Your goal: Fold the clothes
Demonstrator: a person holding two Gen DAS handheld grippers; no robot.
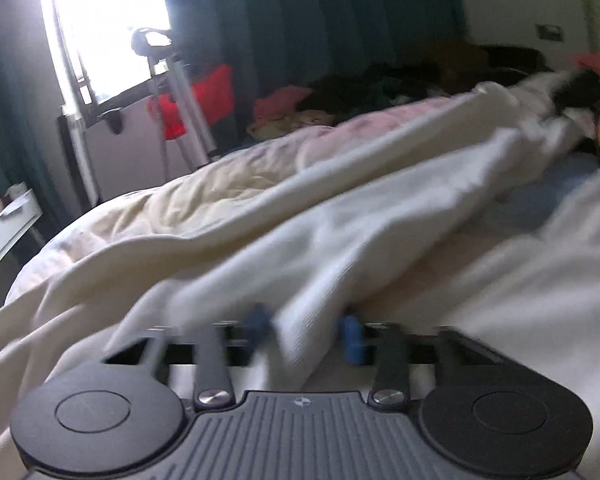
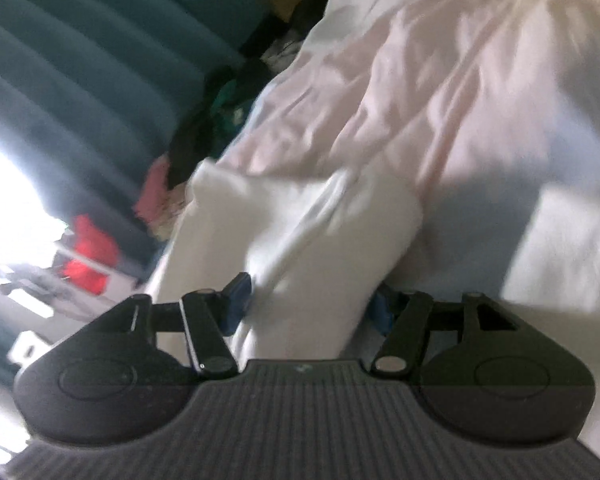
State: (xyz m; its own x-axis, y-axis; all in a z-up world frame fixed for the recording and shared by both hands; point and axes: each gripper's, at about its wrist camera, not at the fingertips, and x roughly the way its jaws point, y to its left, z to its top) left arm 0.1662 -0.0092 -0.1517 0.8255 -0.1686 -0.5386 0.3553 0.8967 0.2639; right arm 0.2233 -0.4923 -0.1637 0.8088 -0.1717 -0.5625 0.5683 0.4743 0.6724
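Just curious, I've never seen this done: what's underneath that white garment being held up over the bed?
Under the white garment lies the rumpled pale bedding, shadowed beneath it in the right wrist view. Whatever the cloth covers directly stays hidden.

White garment [image 1: 340,216] on a cream and pale pink bed [image 1: 204,184]; blue fingers [image 2: 238,300] on black grippers; teal curtains [image 1: 308,20]; red cloth [image 1: 216,88] behind

A home bedroom: rumpled bed [image 1: 204,184], heap of clothes [image 1: 340,96] at its far edge, teal curtains [image 1: 300,20], bright window [image 1: 108,12].
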